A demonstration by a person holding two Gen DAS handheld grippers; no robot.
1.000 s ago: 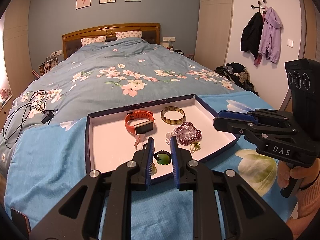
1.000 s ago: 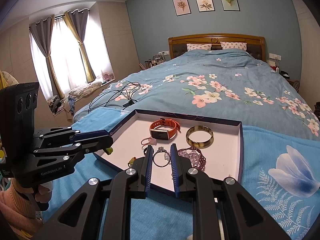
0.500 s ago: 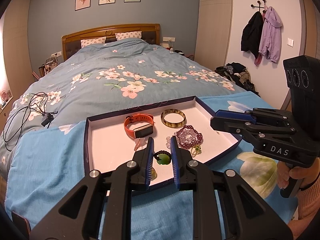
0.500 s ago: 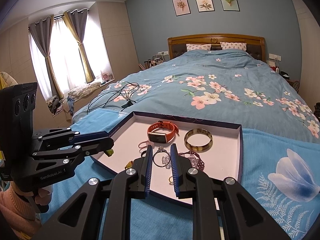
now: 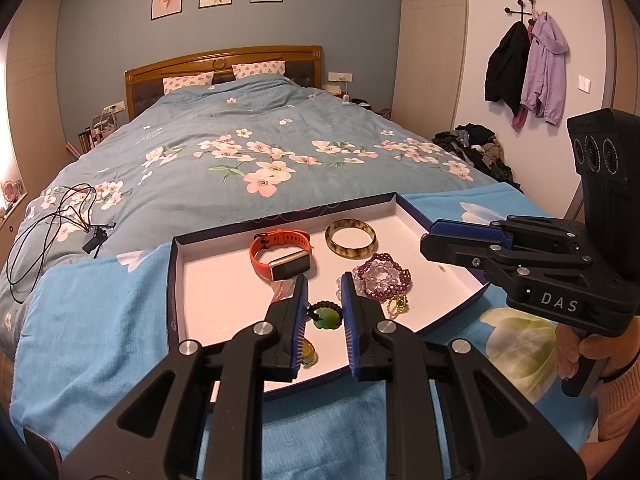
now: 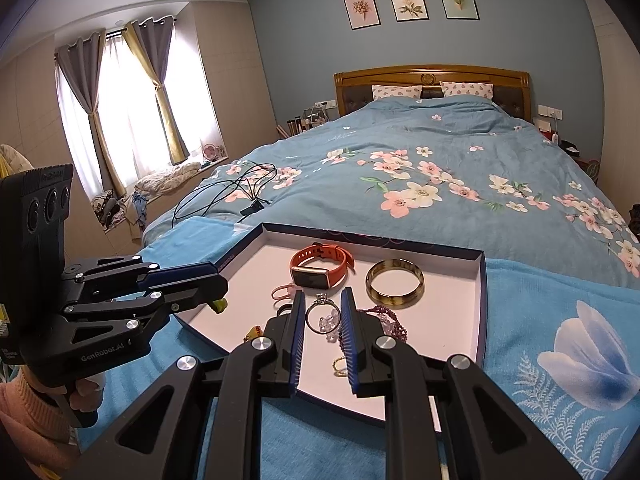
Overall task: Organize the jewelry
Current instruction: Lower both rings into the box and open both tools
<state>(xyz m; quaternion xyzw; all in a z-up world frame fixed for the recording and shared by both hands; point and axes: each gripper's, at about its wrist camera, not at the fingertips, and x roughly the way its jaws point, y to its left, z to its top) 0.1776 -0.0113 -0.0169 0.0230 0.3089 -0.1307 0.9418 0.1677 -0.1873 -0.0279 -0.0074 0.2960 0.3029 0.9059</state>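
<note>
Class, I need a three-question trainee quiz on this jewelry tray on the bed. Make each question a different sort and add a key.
1. True or false: the orange watch lies inside the shallow tray.
2. Which lies directly beside the watch at the far end of the tray: A) the brown bangle, B) the green ring, C) a comb?
3. Fill in: neither the left gripper nor the right gripper holds any ____.

Key: 1 true; 2 A; 3 jewelry.
</note>
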